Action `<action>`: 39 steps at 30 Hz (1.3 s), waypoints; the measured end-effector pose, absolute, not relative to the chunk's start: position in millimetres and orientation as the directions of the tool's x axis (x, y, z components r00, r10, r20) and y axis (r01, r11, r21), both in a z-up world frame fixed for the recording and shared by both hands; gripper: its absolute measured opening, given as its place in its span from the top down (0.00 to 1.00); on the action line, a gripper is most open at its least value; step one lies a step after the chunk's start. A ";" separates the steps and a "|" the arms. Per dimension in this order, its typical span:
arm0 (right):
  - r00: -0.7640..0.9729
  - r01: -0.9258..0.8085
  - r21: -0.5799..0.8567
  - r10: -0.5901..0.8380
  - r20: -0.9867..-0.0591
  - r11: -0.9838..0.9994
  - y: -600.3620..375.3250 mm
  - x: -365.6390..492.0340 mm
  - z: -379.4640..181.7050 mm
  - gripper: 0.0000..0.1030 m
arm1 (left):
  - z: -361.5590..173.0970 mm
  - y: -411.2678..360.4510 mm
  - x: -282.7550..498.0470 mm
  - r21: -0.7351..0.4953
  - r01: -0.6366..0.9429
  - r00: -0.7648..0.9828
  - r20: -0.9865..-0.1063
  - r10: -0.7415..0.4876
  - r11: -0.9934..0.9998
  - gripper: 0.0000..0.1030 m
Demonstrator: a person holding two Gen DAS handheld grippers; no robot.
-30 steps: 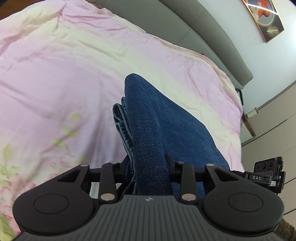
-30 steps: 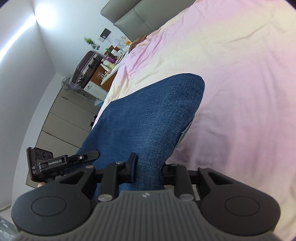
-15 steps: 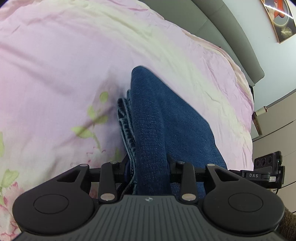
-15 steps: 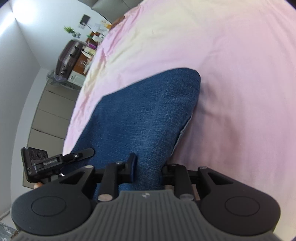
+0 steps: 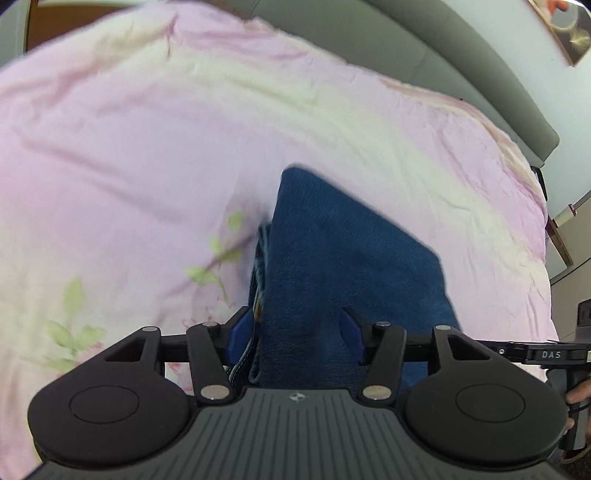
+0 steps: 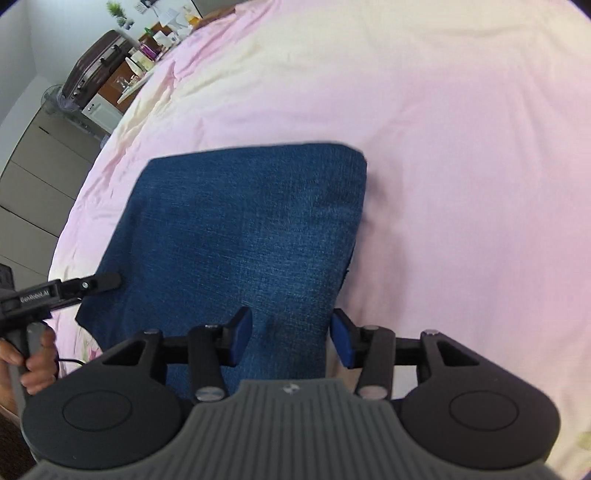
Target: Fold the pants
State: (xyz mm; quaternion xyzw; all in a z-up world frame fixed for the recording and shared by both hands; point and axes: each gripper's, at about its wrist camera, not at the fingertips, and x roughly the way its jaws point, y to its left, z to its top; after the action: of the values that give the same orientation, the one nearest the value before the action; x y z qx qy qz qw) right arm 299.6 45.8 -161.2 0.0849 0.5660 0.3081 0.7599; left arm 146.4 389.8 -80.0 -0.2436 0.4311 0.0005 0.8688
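Note:
The folded blue jeans (image 5: 343,258) lie flat on the pink bedspread (image 5: 147,147). My left gripper (image 5: 295,332) straddles their near left corner, where stacked denim layers show. Its jaws are opening, and the blue pads (image 5: 240,330) stand off the cloth. In the right wrist view the jeans (image 6: 251,229) form a neat rectangle. My right gripper (image 6: 291,341) sits over their near right corner. Its jaws are opening too, and its pads (image 6: 341,343) are apart from the denim. The left gripper's fingers (image 6: 99,282) reach in at the jeans' left edge.
A grey headboard (image 5: 443,66) borders the far side of the bed. A framed picture (image 5: 569,33) hangs on the wall. Beyond the bed stand a dark suitcase (image 6: 96,74), a cluttered desk (image 6: 147,51) and cabinets (image 6: 33,173). A person's hand (image 6: 33,365) grips the left tool.
Both grippers were shut on the folded jeans and have let go, their jaws now apart. The jeans have come down and lie flat on the bedspread.

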 end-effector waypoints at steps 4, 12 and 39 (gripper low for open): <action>0.269 -0.440 0.419 0.562 -0.782 0.794 27.0 281.4 -109.8 0.54 | -3.8 376.3 126.9 -0.343 -0.178 0.712 -0.692 -0.120 0.922 0.40; 0.503 -0.571 0.233 0.561 -0.657 0.787 -23.9 205.4 27.0 0.36 | 161.4 311.0 53.3 0.024 -0.140 0.798 -0.589 0.127 0.990 0.38; 0.831 -0.474 0.020 0.455 -0.319 0.880 -88.7 -91.4 40.8 0.05 | 78.4 99.8 -106.4 0.208 -0.355 0.769 -0.490 0.412 0.911 0.07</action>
State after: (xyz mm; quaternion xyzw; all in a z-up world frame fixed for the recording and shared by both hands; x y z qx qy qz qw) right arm -91.4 -88.7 40.8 -0.0300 0.1592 0.2428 0.9565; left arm -106.4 99.8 78.4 0.0519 0.2720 0.2041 0.9390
